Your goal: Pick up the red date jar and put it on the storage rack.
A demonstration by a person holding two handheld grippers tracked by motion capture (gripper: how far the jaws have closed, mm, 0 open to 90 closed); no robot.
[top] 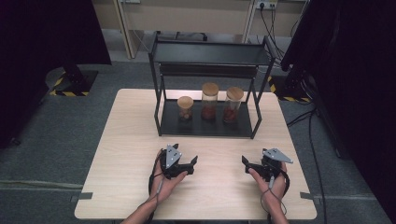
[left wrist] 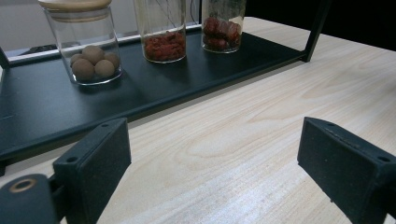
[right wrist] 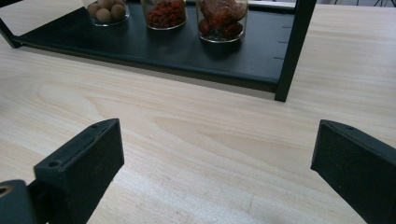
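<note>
Left gripper (top: 193,164) rested low over the near part of the wooden table (top: 126,140), held in the person's left hand (top: 169,179), jaws spread wide with nothing between them. In the left gripper view its two black jaws stood far apart over bare wood grain. Right gripper (top: 244,163) sat in the person's right hand (top: 273,179), well apart from the left one, on the near right of the table. Its jaws were likewise spread, empty, with only tabletop between them in the right gripper view. The two grippers pointed roughly toward each other across the gap. Each carried a grey three-cornered plate on top, and a cable trailed back along each forearm.

Black metal rack (top: 205,126) stood at the far middle of the table, beyond both grippers and clear of them. Three glass jars with wooden lids stood upright in a row on its bottom shelf, apart from one another:
- short jar (top: 185,108), on the left, holding round tan balls; in the left gripper view (left wrist: 91,51) it was the nearest of the three.
- tall middle jar (top: 209,101), partly filled with a red crumbly content (left wrist: 164,44).
- right jar (top: 232,105), holding larger dark red pieces (right wrist: 222,21); it was the nearest jar in the right gripper view, just inside the rack's right front post (right wrist: 292,51).

Upper shelf of the rack (top: 210,53) was bare. Neither gripper touched the rack or any jar.
</note>
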